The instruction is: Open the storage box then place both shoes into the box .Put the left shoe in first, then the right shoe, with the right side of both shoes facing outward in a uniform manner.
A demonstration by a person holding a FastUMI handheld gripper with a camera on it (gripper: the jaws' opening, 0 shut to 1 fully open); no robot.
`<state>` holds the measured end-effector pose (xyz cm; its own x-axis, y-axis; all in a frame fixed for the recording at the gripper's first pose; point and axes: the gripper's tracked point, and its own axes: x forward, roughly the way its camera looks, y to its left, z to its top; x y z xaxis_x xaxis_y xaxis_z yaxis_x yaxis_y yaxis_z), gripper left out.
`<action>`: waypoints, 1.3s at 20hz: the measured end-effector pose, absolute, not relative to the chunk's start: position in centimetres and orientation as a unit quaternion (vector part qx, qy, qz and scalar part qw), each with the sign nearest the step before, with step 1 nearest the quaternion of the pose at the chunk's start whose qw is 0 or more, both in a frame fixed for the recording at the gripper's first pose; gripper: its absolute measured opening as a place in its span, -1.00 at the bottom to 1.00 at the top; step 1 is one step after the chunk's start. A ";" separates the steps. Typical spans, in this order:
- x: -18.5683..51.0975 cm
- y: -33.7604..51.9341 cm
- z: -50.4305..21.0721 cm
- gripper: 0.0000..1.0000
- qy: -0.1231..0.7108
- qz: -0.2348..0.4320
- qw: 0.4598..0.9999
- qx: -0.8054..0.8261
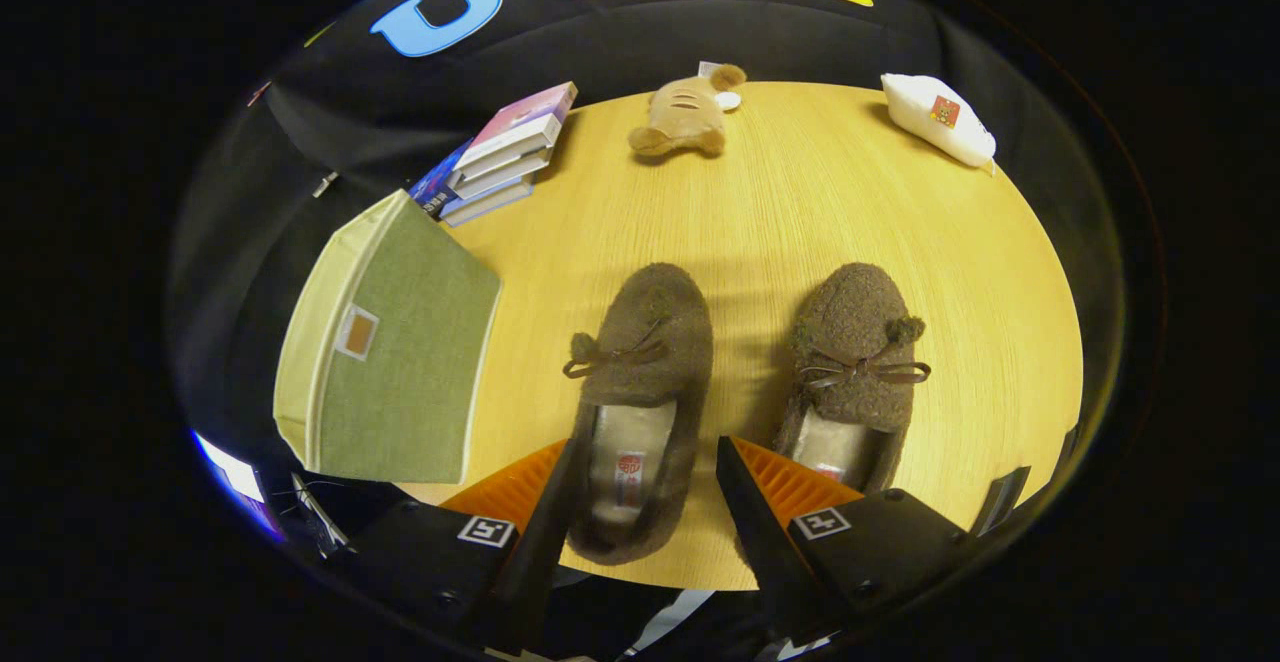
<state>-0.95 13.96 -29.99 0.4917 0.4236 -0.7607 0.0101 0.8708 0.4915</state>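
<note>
While the green storage box (390, 342) sits shut, off to the left on the worktop (800, 202), the gripper (640, 467) hovers with fingers apart, straddling the left shoe's (640, 392) heel; its long axis runs straight ahead, the right shoe (850, 372) just beside.

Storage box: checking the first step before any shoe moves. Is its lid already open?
No. The storage box is closed beside the left shoe, which lies between the open gripper fingers.

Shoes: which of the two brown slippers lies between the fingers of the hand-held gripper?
The slipper nearer the green storage box: this shoe has its heel end between the open hand-held gripper fingers. The other slipper lies outside them.
</note>
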 end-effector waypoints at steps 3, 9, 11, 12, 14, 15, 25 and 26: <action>0.2 14.1 -32.2 0.60 0.501 0.105 0.836 0.200; 1.3 14.7 -35.0 -0.07 0.526 0.066 0.824 0.198; 1.3 15.0 -35.1 -0.40 0.528 0.059 0.818 0.218; 1.3 14.7 -35.0 -0.68 0.530 0.047 0.814 0.235; 1.3 14.7 -34.7 -0.89 0.531 0.031 0.798 0.284; 1.4 14.7 -34.4 -0.89 0.529 0.027 0.792 0.303; 1.7 16.1 -26.4 -0.89 0.493 0.065 0.785 0.369; 2.0 16.3 -25.1 -0.89 0.486 0.071 0.788 0.372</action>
<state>1.99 16.33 -25.07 0.5169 0.4741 -0.7128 0.2492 0.7132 0.6551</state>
